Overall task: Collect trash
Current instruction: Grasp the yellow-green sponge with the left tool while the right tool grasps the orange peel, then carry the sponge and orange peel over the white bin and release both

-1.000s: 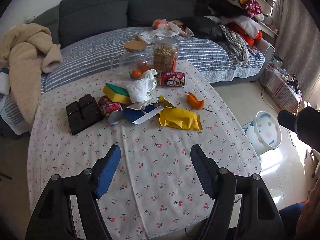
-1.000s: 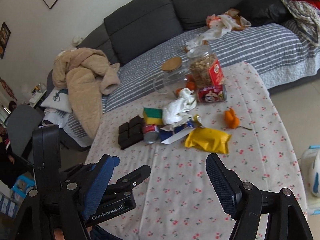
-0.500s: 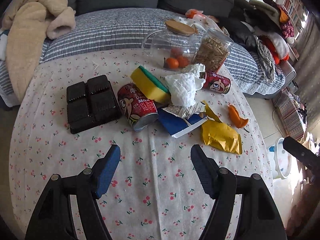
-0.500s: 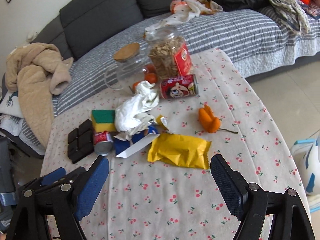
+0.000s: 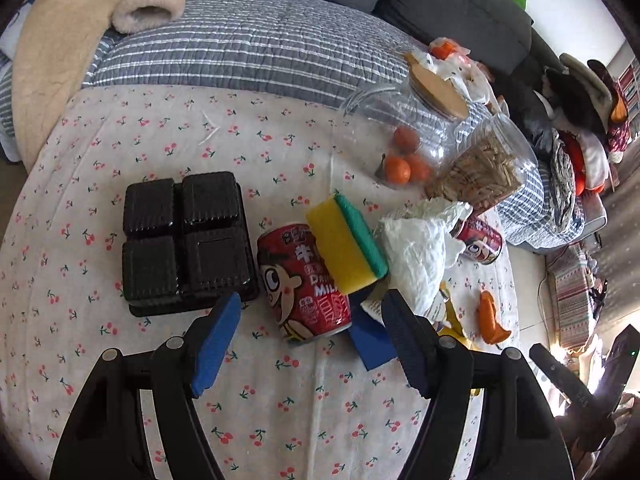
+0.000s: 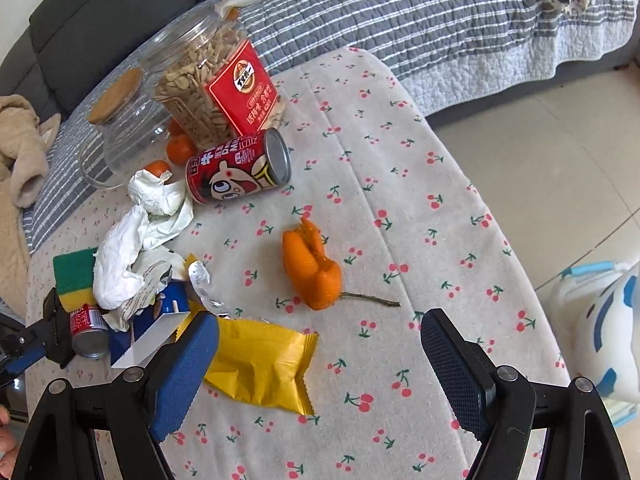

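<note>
My left gripper (image 5: 313, 300) is open just above the cherry-print table (image 5: 120, 360). A red milk can (image 5: 304, 280) lies on its side between and just ahead of the fingers, untouched. A yellow-green sponge (image 5: 344, 244) leans on the can, with crumpled white tissue (image 5: 420, 252) and a blue packet (image 5: 370, 340) to its right. My right gripper (image 6: 318, 320) is open and empty. Its left finger hangs over a yellow wrapper (image 6: 260, 364). An orange peel (image 6: 312, 272) lies just ahead of the fingers, and a second red can (image 6: 236, 170) lies farther back.
A black plastic tray (image 5: 184, 240) sits left of the can. A seed jar (image 6: 212, 84) and a cork-lidded glass jar (image 5: 400, 128) holding small oranges stand at the back. A sofa with a striped quilt (image 5: 240, 48) lies beyond. A white bin (image 6: 600, 320) stands on the floor off the table's right edge.
Both grippers came down and forward over the table. The left rolled and closed in on the red can; the right closed in on the yellow wrapper and peel. Both stayed open.
</note>
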{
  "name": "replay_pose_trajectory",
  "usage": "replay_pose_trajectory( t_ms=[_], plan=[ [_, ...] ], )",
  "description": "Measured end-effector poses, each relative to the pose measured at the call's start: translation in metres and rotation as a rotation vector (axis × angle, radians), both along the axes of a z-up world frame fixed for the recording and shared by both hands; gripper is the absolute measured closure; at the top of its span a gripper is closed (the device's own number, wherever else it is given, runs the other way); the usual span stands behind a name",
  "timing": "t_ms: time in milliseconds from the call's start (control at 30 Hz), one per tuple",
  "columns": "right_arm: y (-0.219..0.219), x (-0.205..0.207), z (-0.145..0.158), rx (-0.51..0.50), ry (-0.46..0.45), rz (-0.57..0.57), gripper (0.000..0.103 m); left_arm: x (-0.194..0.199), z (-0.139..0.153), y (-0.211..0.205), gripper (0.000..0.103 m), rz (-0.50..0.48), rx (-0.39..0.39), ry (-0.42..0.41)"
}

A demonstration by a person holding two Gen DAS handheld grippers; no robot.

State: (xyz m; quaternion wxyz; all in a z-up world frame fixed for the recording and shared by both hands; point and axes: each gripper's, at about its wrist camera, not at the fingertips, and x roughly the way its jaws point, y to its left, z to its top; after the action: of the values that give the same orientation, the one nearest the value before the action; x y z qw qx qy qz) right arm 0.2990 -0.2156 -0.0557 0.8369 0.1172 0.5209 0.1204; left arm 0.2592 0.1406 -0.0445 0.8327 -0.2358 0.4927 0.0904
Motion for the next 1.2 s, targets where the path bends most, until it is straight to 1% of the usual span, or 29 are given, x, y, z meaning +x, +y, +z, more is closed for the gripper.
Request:
replay_pose_trajectory(
  t_ms=[100,233,300,367,433,467,500,600,633,667,700,733,800,867,1000,1100,1200],
  plan=[
    [0.01,0.008,0.0,-0.021,-0.018,0.026,0.016,0.02,-0.002,-0.001,0.027,-0.021,-0.036,-0.002],
    [0.021,0.017,-0.003,-0.085,-0.03,0.043,0.017,0.039,-0.012,-0.004,0.028,-0.034,-0.031,0.013],
    [0.022,0.022,-0.009,-0.099,-0.016,0.043,0.018,0.045,-0.017,-0.003,0.028,-0.033,-0.035,0.016],
    [0.021,0.027,-0.016,-0.101,0.002,0.041,0.022,0.049,-0.019,-0.003,0.037,-0.043,-0.039,0.009],
    [0.021,0.031,-0.023,-0.107,0.017,0.044,0.027,0.052,-0.02,-0.005,0.058,-0.057,-0.032,0.011],
    [0.021,0.034,-0.027,-0.106,0.025,0.049,0.03,0.053,-0.022,-0.006,0.063,-0.065,-0.032,0.013],
    [0.022,0.037,-0.031,-0.106,0.035,0.053,0.032,0.053,-0.024,-0.007,0.064,-0.072,-0.036,0.015],
    [0.026,0.04,-0.046,-0.116,0.071,0.071,0.047,0.052,-0.026,-0.01,0.067,-0.083,-0.032,0.012],
    [0.029,0.039,-0.05,-0.116,0.084,0.086,0.05,0.051,-0.025,-0.011,0.069,-0.086,-0.027,0.008],
    [0.031,0.038,-0.053,-0.113,0.093,0.105,0.061,0.05,-0.023,-0.011,0.07,-0.086,-0.023,0.004],
    [0.034,0.036,-0.054,-0.117,0.095,0.118,0.073,0.049,-0.022,-0.011,0.071,-0.084,-0.023,0.0],
    [0.035,0.035,-0.053,-0.12,0.092,0.129,0.079,0.048,-0.019,-0.01,0.072,-0.079,-0.024,-0.003],
    [0.036,0.029,-0.047,-0.115,0.078,0.139,0.085,0.043,-0.013,-0.011,0.072,-0.071,-0.025,-0.013],
    [0.038,0.025,-0.037,-0.093,0.063,0.145,0.087,0.038,-0.004,-0.012,0.072,-0.071,-0.019,-0.028],
    [0.033,0.018,-0.02,-0.074,0.029,0.139,0.09,0.024,0.015,-0.019,0.072,-0.078,0.027,-0.056],
    [0.027,0.014,-0.011,-0.058,0.012,0.13,0.09,0.013,0.027,-0.025,0.072,-0.096,0.041,-0.078],
    [0.02,0.011,-0.005,-0.049,0.001,0.114,0.091,0.001,0.038,-0.029,0.072,-0.103,0.038,-0.095]
  ],
)
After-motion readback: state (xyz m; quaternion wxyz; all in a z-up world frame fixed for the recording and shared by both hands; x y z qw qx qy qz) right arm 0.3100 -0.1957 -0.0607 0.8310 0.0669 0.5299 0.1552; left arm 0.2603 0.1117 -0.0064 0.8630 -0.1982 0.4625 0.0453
